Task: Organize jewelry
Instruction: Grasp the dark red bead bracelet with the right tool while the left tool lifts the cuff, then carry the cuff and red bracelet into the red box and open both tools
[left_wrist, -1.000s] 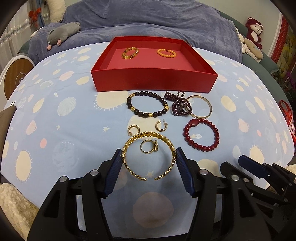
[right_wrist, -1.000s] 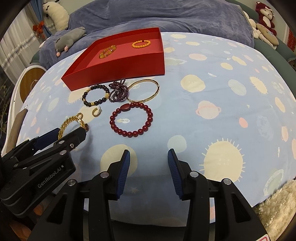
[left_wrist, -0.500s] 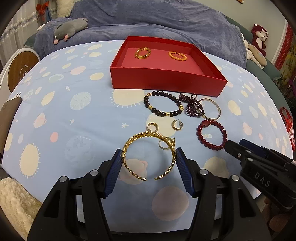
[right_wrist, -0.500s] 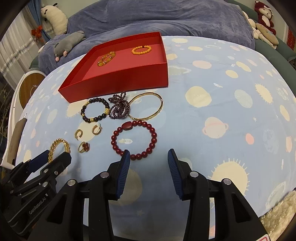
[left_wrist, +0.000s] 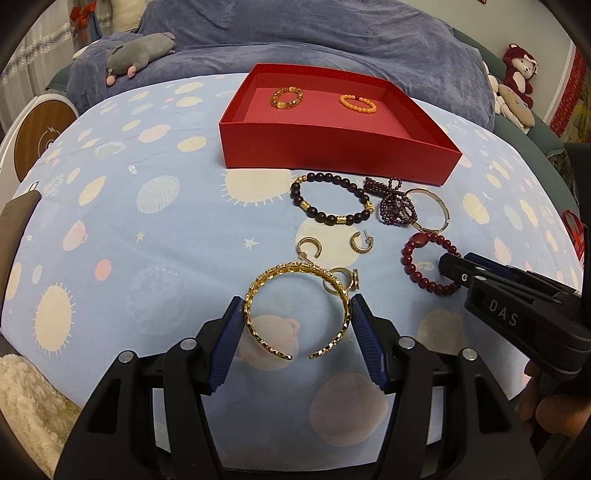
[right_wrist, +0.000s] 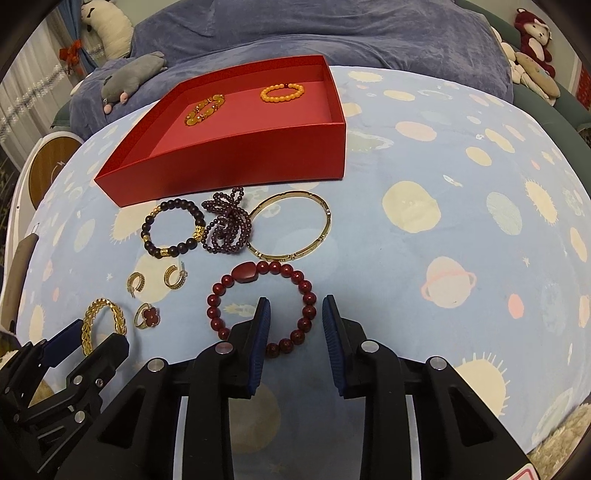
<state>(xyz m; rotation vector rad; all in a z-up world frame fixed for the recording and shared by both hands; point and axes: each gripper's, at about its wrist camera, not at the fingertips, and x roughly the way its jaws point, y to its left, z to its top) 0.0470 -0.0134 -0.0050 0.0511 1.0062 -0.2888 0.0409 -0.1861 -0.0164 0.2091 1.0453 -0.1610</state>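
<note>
Near the front edge of the bed, I am holding the gold cuff bangle (left_wrist: 297, 308) across its width in the left claw (left_wrist: 297, 321), both pads pressing its sides, its open gap facing back toward me and its closed arc pointing at the red box (left_wrist: 332, 155). Its long axis is running from me toward the box, and it seems to be lying roughly flat, just above or on the planet-print cover (left_wrist: 147, 221); I cannot tell which. The right claw (right_wrist: 295, 325) is sitting released, its jaws straddling the near right arc of the red bead bracelet (right_wrist: 262, 306) without gripping it. I am judging the main risk to be the cuff: being open-ended and springy, it could squirm out of the pads if I squeeze harder or tilt carelessly. The small gold ring (left_wrist: 341, 280) is lying right beside the cuff's far rim and could be dragged along. On the right, closing on slippery round beads may pinch only one and let the bracelet roll free.
</note>
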